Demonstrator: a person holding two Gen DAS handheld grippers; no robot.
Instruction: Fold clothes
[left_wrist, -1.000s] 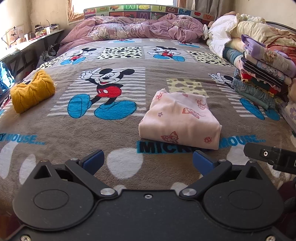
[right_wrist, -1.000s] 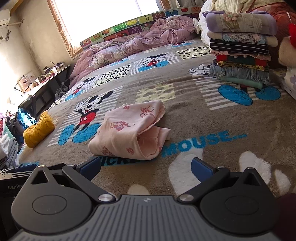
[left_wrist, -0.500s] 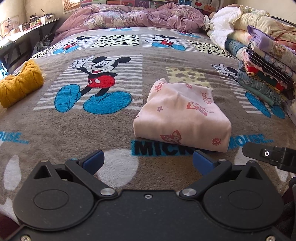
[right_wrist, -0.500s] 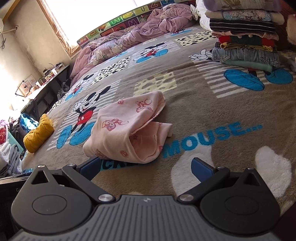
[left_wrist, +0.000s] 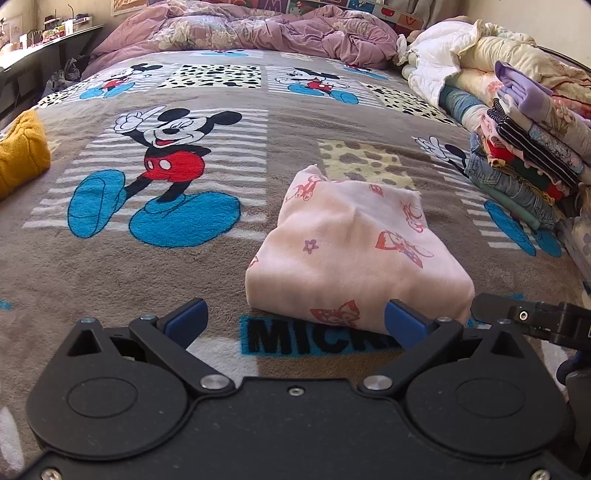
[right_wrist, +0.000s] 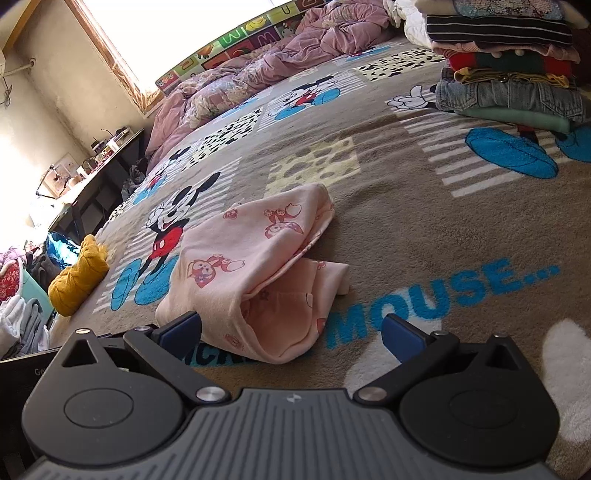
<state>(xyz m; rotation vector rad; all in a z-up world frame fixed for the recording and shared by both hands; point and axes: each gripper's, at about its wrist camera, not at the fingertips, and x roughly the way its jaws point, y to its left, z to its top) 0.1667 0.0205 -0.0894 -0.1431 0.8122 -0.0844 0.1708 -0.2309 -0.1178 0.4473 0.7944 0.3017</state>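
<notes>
A folded pink garment (left_wrist: 354, 251) with red cartoon prints lies on the Mickey Mouse blanket (left_wrist: 147, 258). In the right wrist view the pink garment (right_wrist: 258, 266) shows its open folded edge facing me. My left gripper (left_wrist: 295, 321) is open and empty, just short of the garment's near edge. My right gripper (right_wrist: 291, 328) is open and empty, low over the blanket (right_wrist: 443, 229), with the garment's near corner between its fingers. The right gripper's body shows at the right edge of the left wrist view (left_wrist: 532, 321).
A tall stack of folded clothes (left_wrist: 524, 155) stands at the right side of the bed, also in the right wrist view (right_wrist: 506, 70). A yellow knit bundle (left_wrist: 22, 155) lies at the left. A crumpled purple duvet (left_wrist: 258, 29) covers the head end. A desk (right_wrist: 96, 162) stands left of the bed.
Both grippers have moved forward and lower toward the pink garment, which now looks larger and closer. Both stay open. The garment has not moved.
</notes>
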